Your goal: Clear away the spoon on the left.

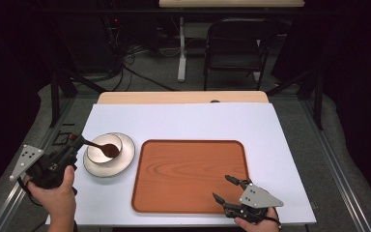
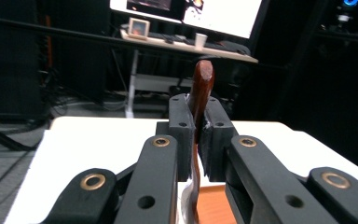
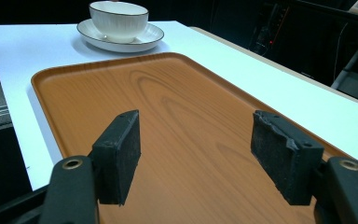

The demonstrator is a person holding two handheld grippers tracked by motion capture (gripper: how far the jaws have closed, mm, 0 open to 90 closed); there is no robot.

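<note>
One wooden tray (image 1: 188, 176) lies on the white table (image 1: 183, 118), with one bowl (image 1: 105, 147) on one saucer (image 1: 125, 157). One brown spoon (image 1: 101, 146). Two grippers: left gripper (image 1: 72, 141) and right gripper (image 1: 222, 188). One folding chair (image 1: 236, 43) behind.

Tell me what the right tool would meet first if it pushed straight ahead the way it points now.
Probably nothing soon: the right tool, open and empty, points along the bare wooden tray. Farther on that line stands the bowl on its saucer, though depth is hard to judge.

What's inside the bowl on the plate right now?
In the high view the dark wooden spoon has its head over the bowl, with its handle clamped in the left gripper. No other contents are visible; the part of the bowl floor beneath the spoon head is hidden.
</note>
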